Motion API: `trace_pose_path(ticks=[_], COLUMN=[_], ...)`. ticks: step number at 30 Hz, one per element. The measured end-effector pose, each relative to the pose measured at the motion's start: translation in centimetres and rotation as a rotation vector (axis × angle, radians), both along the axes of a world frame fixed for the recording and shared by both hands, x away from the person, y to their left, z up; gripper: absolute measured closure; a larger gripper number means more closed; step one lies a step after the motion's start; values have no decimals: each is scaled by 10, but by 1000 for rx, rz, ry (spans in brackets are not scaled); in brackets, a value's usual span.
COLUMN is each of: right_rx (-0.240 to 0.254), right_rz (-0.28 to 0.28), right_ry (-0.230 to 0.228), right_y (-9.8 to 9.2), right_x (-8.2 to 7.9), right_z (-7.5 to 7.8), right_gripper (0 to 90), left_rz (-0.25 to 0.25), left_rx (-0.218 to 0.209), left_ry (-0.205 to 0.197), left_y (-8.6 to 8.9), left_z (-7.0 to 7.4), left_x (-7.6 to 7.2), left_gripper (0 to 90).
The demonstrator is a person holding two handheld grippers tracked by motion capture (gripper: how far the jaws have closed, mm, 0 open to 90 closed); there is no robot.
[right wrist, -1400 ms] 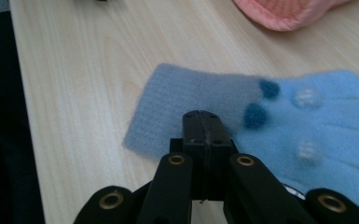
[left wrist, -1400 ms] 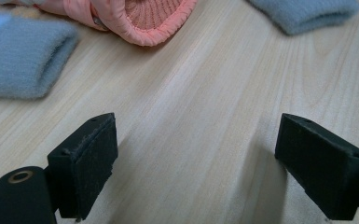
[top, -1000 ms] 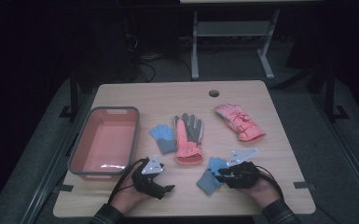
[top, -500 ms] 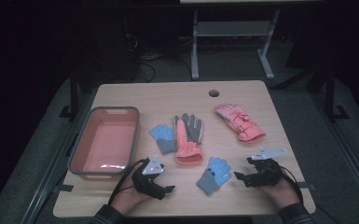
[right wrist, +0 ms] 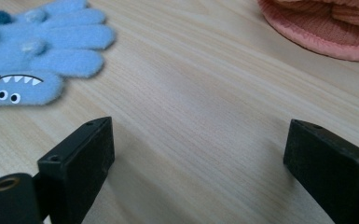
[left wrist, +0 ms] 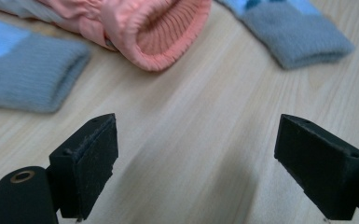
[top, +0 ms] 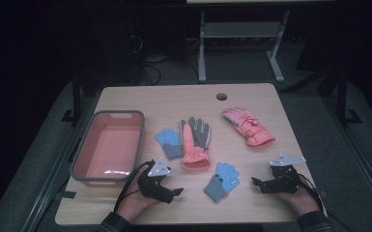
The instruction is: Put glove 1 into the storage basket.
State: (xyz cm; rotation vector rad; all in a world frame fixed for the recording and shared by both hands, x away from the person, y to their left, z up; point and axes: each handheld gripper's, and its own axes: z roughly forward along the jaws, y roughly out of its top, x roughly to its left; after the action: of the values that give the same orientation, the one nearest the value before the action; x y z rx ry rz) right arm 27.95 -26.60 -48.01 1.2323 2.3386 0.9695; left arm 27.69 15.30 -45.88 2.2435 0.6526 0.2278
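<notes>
My left gripper [top: 175, 192] rests near the table's front edge and points right, open over bare wood [left wrist: 196, 158]. Ahead of it lie a pink glove cuff [left wrist: 163, 32] and two grey cuffs [left wrist: 28, 81] [left wrist: 289, 32]. My right gripper [top: 257, 185] is low at the front right and points left. Its jaws have just been opening and now stand wide with nothing between them [right wrist: 198, 158]. A small blue glove [top: 222, 180] with a monster face [right wrist: 37, 51] lies flat to the left of it, untouched.
A pink tray [top: 82, 154] stands at the left. Mid-table lie another blue glove [top: 169, 142] and a pink-and-grey glove [top: 195, 142]. A pink glove [top: 247, 126] lies at the right, its cuff [right wrist: 326, 28] nearest my right gripper. A round hole [top: 221, 96] sits near the far edge.
My right gripper has let go of the front blue glove, opened wide and moved right, away from it. The glove stays on the table. The left gripper has kept still.
</notes>
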Motion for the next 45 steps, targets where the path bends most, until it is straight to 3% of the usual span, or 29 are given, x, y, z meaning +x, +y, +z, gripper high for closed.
trace_pose_path(ticks=[10,15,20,21,22,27,34,39,45], right_rx=[15,14,14,14,14,14,16,16,16], right_rz=[0,0,1,1,1,-1,-3,-3,-2], right_ry=[-15,-15,-15,-16,-16,-15,-11,-11,-10], right_y=[-2,-2,-2,-2,-2,-2,-2,-2,-2], right_x=[0,-1,-1,-1,-1,-1,-1,-1,-1], right_z=[-2,-2,-2,-2,-2,-2,-2,-2,-2], right_gripper=[72,72,72,72,72,72,72,72,72], left_rz=[96,145,191,225,225,314,383,449,508], left_rx=[-27,-52,-63,-45,-45,-1,28,55,67], left_ry=[-16,-16,-7,-7,-7,-16,-19,2,7], left_y=[-8,-15,-18,-21,-21,-28,-30,-32,-28], left_z=[20,30,38,41,41,43,43,33,26], left_x=[7,16,26,31,31,52,74,97,108], left_gripper=[152,239,420,504,516,521,568,590,590])
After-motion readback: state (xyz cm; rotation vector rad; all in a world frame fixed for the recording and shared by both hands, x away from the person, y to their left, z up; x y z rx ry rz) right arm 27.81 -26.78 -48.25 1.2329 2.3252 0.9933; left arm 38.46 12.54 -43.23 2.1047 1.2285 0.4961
